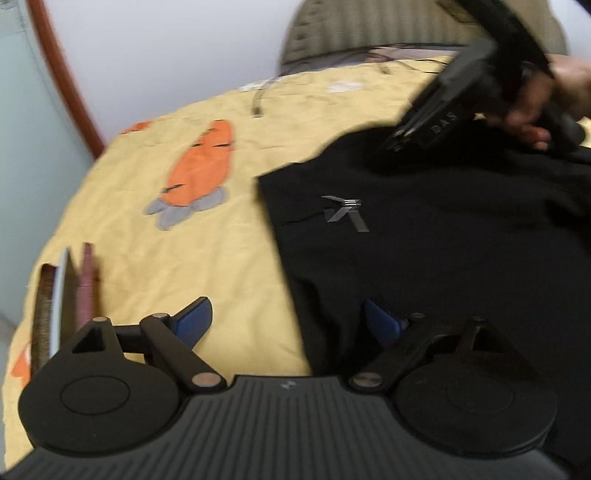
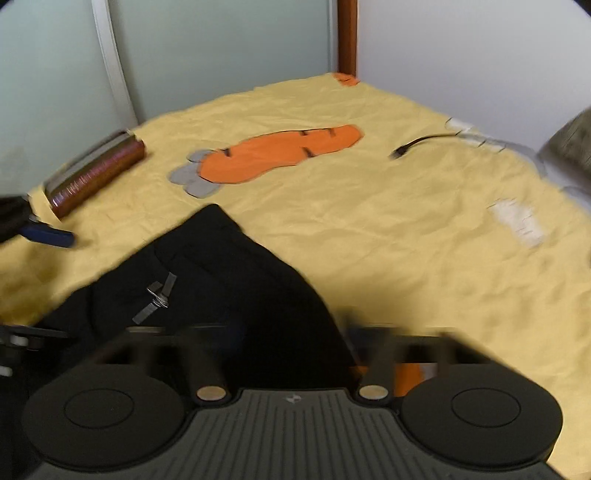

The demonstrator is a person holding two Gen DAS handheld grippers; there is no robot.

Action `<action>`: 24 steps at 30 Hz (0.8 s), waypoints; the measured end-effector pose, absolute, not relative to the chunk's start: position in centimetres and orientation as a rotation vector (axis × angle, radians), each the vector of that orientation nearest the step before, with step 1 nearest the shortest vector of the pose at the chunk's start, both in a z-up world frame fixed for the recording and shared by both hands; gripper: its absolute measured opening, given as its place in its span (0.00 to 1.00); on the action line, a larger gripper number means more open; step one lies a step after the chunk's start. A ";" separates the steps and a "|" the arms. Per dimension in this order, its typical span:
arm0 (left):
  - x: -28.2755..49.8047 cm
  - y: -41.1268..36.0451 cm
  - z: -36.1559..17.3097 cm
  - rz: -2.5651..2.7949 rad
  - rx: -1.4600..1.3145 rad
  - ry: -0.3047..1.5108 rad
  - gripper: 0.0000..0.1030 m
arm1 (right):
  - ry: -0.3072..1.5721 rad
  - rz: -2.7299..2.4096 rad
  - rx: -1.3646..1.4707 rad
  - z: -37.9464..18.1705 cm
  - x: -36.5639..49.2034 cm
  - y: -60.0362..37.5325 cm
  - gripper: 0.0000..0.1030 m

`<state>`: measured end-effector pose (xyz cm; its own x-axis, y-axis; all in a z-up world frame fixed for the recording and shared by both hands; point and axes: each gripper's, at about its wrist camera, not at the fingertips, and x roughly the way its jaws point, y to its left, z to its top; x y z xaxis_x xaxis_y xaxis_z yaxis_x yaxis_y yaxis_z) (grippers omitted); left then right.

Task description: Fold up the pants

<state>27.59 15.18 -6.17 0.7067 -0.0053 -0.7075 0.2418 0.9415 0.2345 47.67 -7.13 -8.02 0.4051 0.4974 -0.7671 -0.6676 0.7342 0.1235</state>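
Observation:
Black pants [image 1: 443, 229] with a grey logo [image 1: 345, 212] lie on a yellow bed sheet [image 1: 229, 266]. My left gripper [image 1: 288, 323] is open and straddles the pants' left edge: one blue pad [image 1: 194, 321] hangs over the sheet, the other [image 1: 380, 325] over the black cloth. In the left wrist view my right gripper [image 1: 393, 142], held by a hand [image 1: 546, 107], has its tip on the far part of the pants. In its own blurred view the right gripper [image 2: 295, 332] has its jaws drawn together, and a raised fold of the pants [image 2: 236, 273] runs into them.
A printed orange carrot [image 2: 280, 155] marks the sheet. A brown book-like stack [image 2: 96, 170] lies near the bed's edge beside a glass panel. A dark cable [image 2: 417, 144] lies near the far side. A striped pillow [image 1: 406, 33] rests against the white wall.

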 end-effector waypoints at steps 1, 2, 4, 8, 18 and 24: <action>28.0 15.4 -6.1 -0.098 0.335 0.761 0.87 | 0.873 0.734 -0.211 -8.0 46.9 -7.0 0.10; 28.2 15.5 -6.3 -0.053 0.367 0.752 0.87 | 0.853 0.735 -0.241 -8.0 46.5 -6.7 0.09; 28.5 15.6 -6.6 0.004 0.415 0.752 0.84 | 0.814 0.714 -0.293 -7.8 45.4 -6.7 0.09; 28.0 16.6 -4.7 -0.044 0.334 0.701 0.80 | 0.650 0.647 -0.367 -5.3 42.2 -6.5 0.08; 30.2 19.2 0.1 -0.268 -0.417 0.800 1.00 | 0.396 0.597 -0.726 -3.9 30.8 -3.4 0.08; 32.9 17.0 -0.4 -0.215 -0.507 0.899 1.00 | 0.362 0.598 -0.755 -4.1 27.8 -2.3 0.08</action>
